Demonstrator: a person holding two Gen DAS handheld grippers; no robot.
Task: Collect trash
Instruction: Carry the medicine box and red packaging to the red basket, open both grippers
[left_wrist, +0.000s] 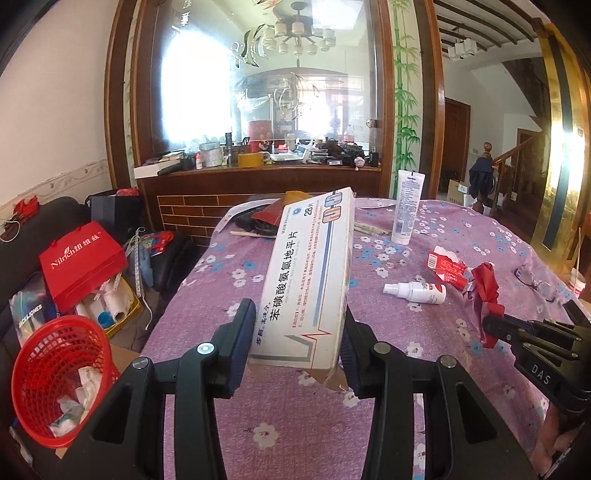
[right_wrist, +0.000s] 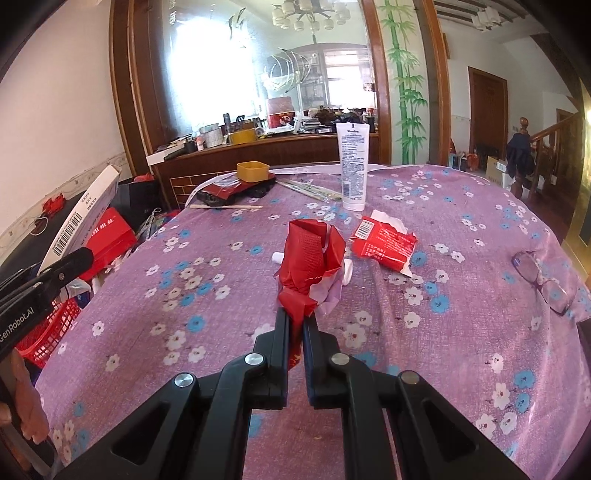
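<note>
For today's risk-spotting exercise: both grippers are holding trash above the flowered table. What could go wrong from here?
1. The left gripper grips the white medicine box near one end only; the long box could tilt or slip before reaching the red basket.
2. The right gripper pinches only a lower corner of the crumpled red wrapper, which might tear or slide out.
3. The basket sits low, off the table's left edge; a drop could miss it.

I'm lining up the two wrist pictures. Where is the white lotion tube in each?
Left wrist: white lotion tube stands upright right of centre, beyond the medicine box.
Right wrist: white lotion tube stands upper centre, at the table's far side.
Shared landmark: torn red packet lying nearer the camera.
</note>
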